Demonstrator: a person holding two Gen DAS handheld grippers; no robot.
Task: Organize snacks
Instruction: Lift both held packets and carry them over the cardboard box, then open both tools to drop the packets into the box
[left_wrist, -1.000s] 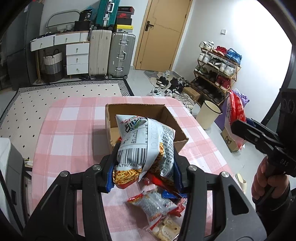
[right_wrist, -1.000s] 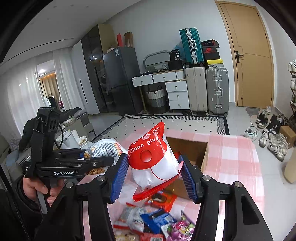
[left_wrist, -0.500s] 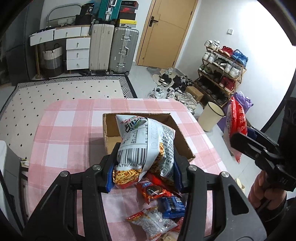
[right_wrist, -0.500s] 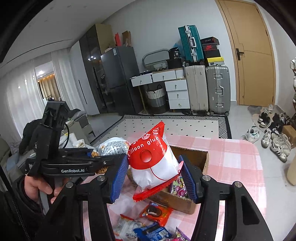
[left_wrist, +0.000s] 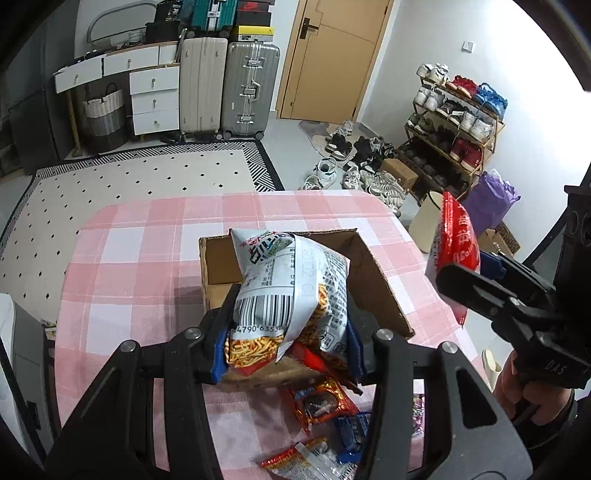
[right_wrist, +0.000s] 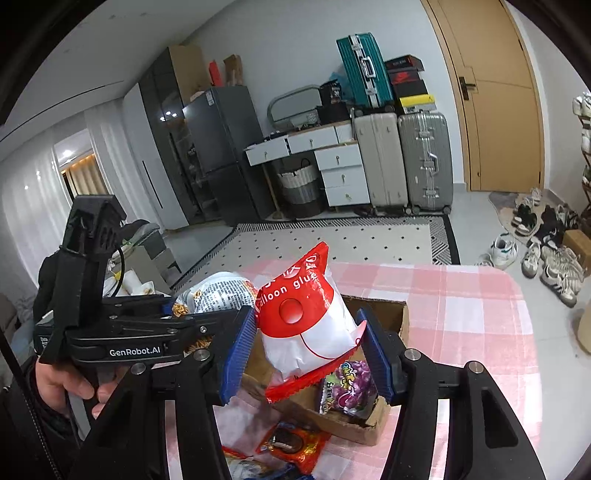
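my left gripper (left_wrist: 288, 354): clamped on barcode chip bag (left_wrist: 291, 288), "4790 635"
my right gripper (right_wrist: 306, 354): clamped on red-white bag (right_wrist: 306, 325), "lloon glue"
left tool body: "GenRobot.AI"

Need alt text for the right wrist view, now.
Right gripper holds a red-and-white snack bag above an open cardboard box on a pink checked table. The left gripper, beside it, holds a silver snack bag.

Pink-checked table (left_wrist: 147, 266) carries cardboard box (left_wrist: 369, 273) and loose snack packets (left_wrist: 321, 402).
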